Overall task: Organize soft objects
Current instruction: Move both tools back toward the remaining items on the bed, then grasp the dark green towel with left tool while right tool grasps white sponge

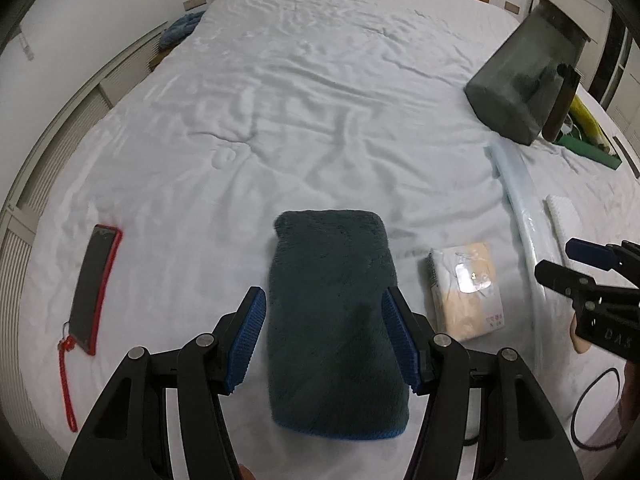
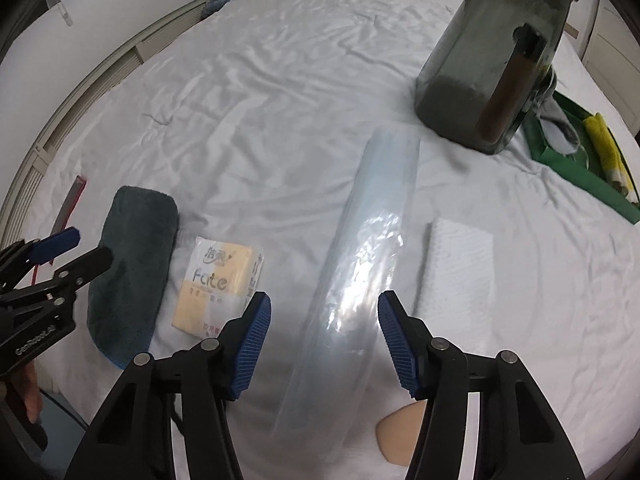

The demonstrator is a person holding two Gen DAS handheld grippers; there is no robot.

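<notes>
A folded dark teal towel (image 1: 334,312) lies on the white bed (image 1: 300,120). My left gripper (image 1: 323,330) is open, one pad on each side of the towel, just above it. The towel also shows in the right wrist view (image 2: 132,268). A tissue pack (image 1: 466,290) lies right of the towel, also in the right wrist view (image 2: 218,290). My right gripper (image 2: 325,338) is open over a long clear plastic bag (image 2: 360,264). A white folded cloth (image 2: 456,268) lies right of the bag. The left gripper (image 2: 68,252) appears at the left edge.
A phone in a red case (image 1: 94,286) with a red cord lies at the left. A dark grey bag-like container (image 2: 488,52) stands at the back right. A green tray (image 2: 580,160) holds yellow and grey cloths. A blue rope (image 1: 180,28) lies by the headboard.
</notes>
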